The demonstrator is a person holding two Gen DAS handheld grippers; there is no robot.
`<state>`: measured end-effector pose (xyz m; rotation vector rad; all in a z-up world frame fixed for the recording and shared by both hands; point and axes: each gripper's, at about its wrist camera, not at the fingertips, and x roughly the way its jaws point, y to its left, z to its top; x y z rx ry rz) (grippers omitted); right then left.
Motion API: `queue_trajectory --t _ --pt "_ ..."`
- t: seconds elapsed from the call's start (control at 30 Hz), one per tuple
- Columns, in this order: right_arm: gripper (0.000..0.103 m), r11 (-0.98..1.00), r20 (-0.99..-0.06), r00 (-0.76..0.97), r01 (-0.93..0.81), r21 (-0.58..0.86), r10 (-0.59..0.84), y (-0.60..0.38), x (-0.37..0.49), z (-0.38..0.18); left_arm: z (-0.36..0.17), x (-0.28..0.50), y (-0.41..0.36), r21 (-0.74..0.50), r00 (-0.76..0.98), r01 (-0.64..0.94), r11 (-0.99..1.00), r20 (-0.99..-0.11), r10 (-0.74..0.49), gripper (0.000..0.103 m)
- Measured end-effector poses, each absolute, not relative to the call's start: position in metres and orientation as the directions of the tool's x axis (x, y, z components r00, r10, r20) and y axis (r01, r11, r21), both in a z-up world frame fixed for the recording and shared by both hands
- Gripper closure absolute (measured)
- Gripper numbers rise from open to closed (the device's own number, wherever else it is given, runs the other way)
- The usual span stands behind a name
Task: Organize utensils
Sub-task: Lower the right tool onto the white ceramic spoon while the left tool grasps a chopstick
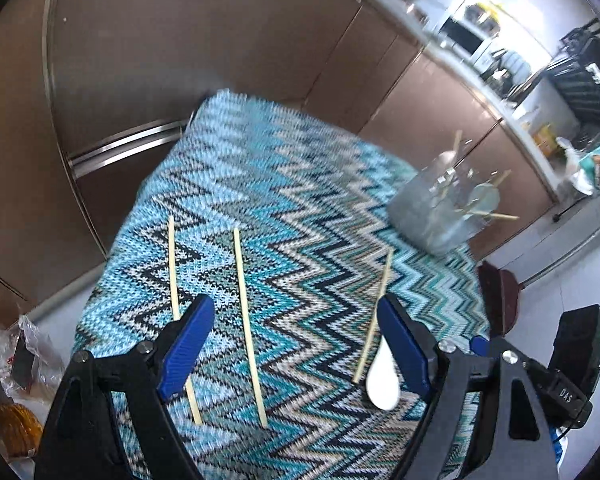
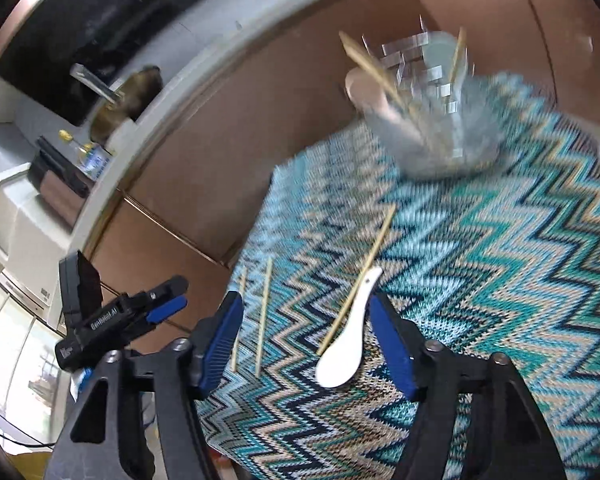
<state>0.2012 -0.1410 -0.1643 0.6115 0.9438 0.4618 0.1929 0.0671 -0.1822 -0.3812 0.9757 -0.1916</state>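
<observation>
A zigzag blue tablecloth (image 1: pixel 300 200) covers the table. Three wooden chopsticks lie on it: one far left (image 1: pixel 173 264), one in the middle (image 1: pixel 249 320), one to the right (image 1: pixel 374 316) beside a white ceramic spoon (image 1: pixel 382 380). My left gripper (image 1: pixel 294 340) is open above the middle chopstick. My right gripper (image 2: pixel 306 340) is open, with the spoon (image 2: pixel 346 344) and a chopstick (image 2: pixel 360 272) between its fingers on the cloth. A clear holder (image 1: pixel 440 204) with chopsticks and spoons stands at the table's far side; it also shows in the right wrist view (image 2: pixel 432 120).
Brown cabinet fronts (image 1: pixel 180 60) rise behind the table. A cluttered counter (image 1: pixel 500 52) runs at the right. The other gripper (image 2: pixel 112 320) shows left of the table. Bags (image 1: pixel 16 360) lie on the floor at left.
</observation>
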Motion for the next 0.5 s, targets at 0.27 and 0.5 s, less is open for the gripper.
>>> queue_trajectory --t 0.27,0.5 --pt "0.062 0.713 -0.655 0.348 -0.059 0.699 0.671 -0.124 0.253 -0.22 -0.216 0.245 0.063 -0.349 0.428 -0.036 0.936 -0.852 -0.301 0.036" --pt "0.072 0.713 -0.675 0.288 -0.04 0.7 0.679 -0.115 0.278 -0.247 -0.243 0.275 0.065 -0.314 0.343 -0.078 0.946 -0.899 -0.27 0.054"
